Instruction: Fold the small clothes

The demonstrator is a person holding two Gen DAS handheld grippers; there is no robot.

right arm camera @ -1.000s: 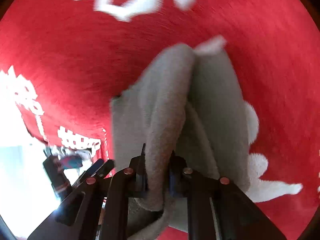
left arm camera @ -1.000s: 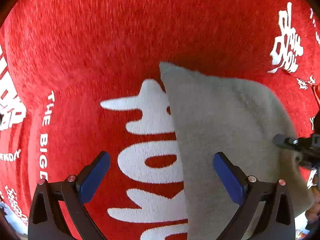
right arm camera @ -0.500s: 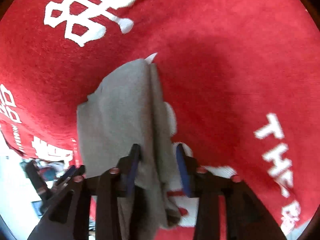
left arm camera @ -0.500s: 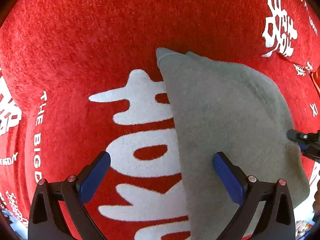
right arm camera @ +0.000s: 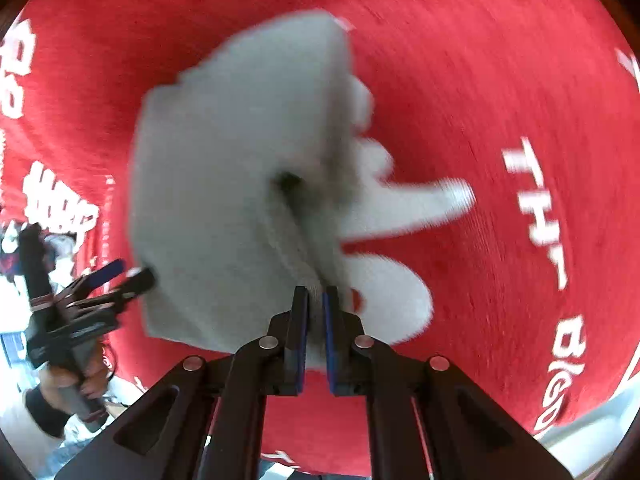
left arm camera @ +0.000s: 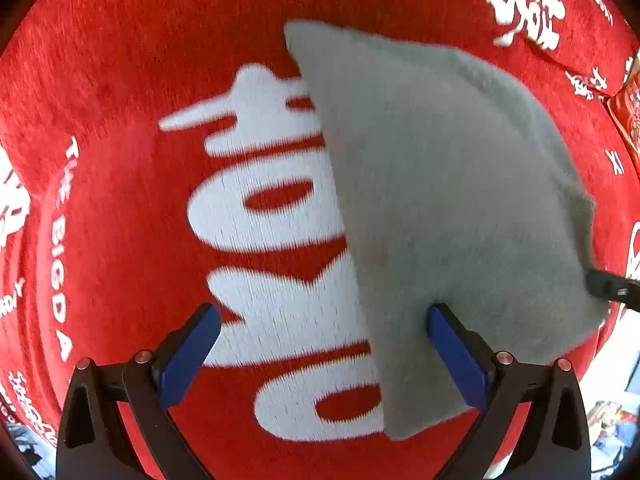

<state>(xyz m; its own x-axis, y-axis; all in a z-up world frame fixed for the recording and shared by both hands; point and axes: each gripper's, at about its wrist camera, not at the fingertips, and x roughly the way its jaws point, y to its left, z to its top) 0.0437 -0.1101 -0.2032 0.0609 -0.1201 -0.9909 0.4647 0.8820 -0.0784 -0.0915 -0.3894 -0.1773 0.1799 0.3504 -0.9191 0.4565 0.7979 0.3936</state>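
A small grey cloth (left arm camera: 448,200) lies folded on a red cloth with white lettering (left arm camera: 120,80). My left gripper (left arm camera: 320,344) is open, hovering over the grey cloth's near left edge; its right finger (left arm camera: 456,356) sits above the cloth. In the right wrist view the grey cloth (right arm camera: 232,176) is blurred and partly raised. My right gripper (right arm camera: 316,320) is shut on the grey cloth's near edge fold. The left gripper (right arm camera: 116,280) shows at the left of that view, and the right gripper's tip shows at the right of the left wrist view (left arm camera: 612,290).
The red cloth with white characters (right arm camera: 500,80) covers the whole work surface. Its edge and a cluttered bright room show at the lower left of the right wrist view (right arm camera: 24,360) and at the lower right of the left wrist view (left arm camera: 612,420).
My right gripper opened half a second ago and has shut again on the cloth's edge, with the view swinging. The left gripper stays open and has drifted slightly back over the cloth.
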